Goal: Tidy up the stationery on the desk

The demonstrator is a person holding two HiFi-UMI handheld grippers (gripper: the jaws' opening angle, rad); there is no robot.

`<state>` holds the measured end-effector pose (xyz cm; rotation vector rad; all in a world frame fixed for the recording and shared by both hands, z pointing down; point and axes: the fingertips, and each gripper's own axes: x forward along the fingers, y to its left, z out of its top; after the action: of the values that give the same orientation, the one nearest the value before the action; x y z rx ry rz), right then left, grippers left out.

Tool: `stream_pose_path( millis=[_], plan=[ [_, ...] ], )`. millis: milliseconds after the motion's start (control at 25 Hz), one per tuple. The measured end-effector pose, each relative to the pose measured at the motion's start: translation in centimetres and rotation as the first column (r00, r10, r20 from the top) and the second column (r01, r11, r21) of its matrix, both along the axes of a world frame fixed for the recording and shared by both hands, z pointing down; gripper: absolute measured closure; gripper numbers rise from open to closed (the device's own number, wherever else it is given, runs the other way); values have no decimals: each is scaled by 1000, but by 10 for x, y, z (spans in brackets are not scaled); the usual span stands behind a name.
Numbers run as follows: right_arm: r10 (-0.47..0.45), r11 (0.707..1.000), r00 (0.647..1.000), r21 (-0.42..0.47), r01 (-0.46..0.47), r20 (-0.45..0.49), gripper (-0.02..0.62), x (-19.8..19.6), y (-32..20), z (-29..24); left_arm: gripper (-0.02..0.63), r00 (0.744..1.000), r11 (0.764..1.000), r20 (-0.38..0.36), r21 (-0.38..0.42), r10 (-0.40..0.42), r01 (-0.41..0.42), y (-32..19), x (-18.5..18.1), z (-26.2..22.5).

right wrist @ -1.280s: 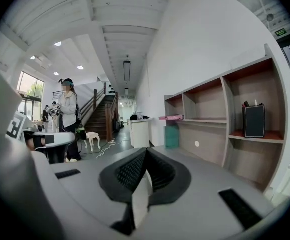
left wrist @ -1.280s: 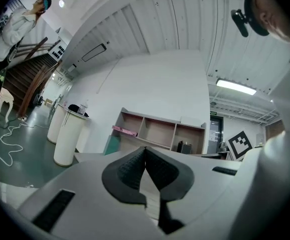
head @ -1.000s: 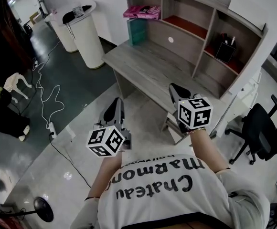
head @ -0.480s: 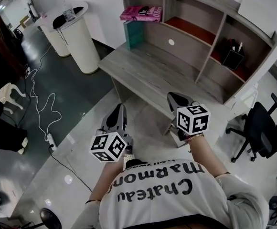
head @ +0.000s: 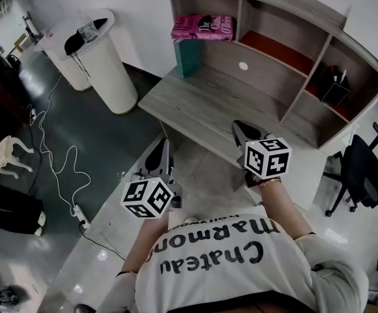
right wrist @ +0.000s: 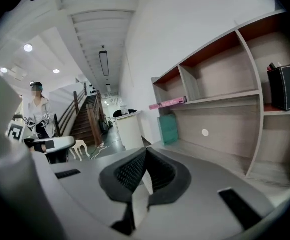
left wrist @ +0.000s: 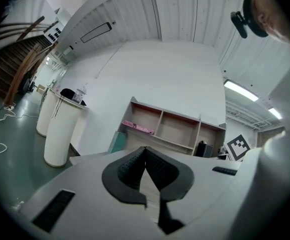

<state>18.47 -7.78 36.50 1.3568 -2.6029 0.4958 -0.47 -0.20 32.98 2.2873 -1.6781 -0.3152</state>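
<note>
A grey wooden desk (head: 202,103) with a shelf hutch stands ahead of me. Pink books (head: 202,27) lie on its upper left shelf, and a teal folder (head: 188,57) stands below them. A black pen holder (head: 335,90) sits in a right compartment. My left gripper (head: 159,149) hangs over the floor short of the desk's front edge, shut and empty. My right gripper (head: 241,130) reaches the front edge, also shut with nothing in it. The left gripper view shows pads (left wrist: 135,166) meeting at the tip before the hutch (left wrist: 170,131). The right gripper view shows the books (right wrist: 167,103), folder (right wrist: 169,129) and holder (right wrist: 285,87).
Left of the desk stands a white cylindrical stand (head: 104,57). A black office chair (head: 362,175) is at the right. A white cable and power strip (head: 78,210) lie on the floor at the left. A person (right wrist: 36,109) stands far off by a staircase.
The person has walked nearer the desk, carrying both grippers forward. The desk and hutch now sit further right in view. Both pairs of jaws have stayed shut.
</note>
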Motion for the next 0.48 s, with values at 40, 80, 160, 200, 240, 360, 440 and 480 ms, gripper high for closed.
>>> stream_pose_path(
  millis=[40,80,160,200,240,360,440,480],
  plan=[
    [10,1000,1000,7,-10,5,583,-7,-7,-3,591,1000,1000,4,4,5,-5,-6,-9,-3],
    [21,1000,1000,16,-21,10,583,-13,-14,-7,591,1000,1000,9,8,9,-9,-12,-19,-5],
    [41,999,999,32,-42,19,583,-26,-27,-15,591,1000,1000,14,14,12,-12,-24,-39,-10],
    [49,998,999,39,-50,22,583,-32,-33,-17,591,1000,1000,15,17,11,-11,-30,-50,-12],
    [57,997,998,44,-58,23,583,-38,-38,-19,591,1000,1000,16,21,10,-10,-35,-60,-14],
    [82,995,996,54,-84,30,583,-53,-54,-22,591,1000,999,24,36,12,-13,-49,-85,-20],
    [99,993,994,55,-101,41,583,-62,-62,-22,591,999,999,33,39,16,-17,-55,-99,-20],
    [105,993,994,54,-107,45,583,-66,-64,-21,591,999,999,35,38,15,-17,-56,-105,-19]
  ],
)
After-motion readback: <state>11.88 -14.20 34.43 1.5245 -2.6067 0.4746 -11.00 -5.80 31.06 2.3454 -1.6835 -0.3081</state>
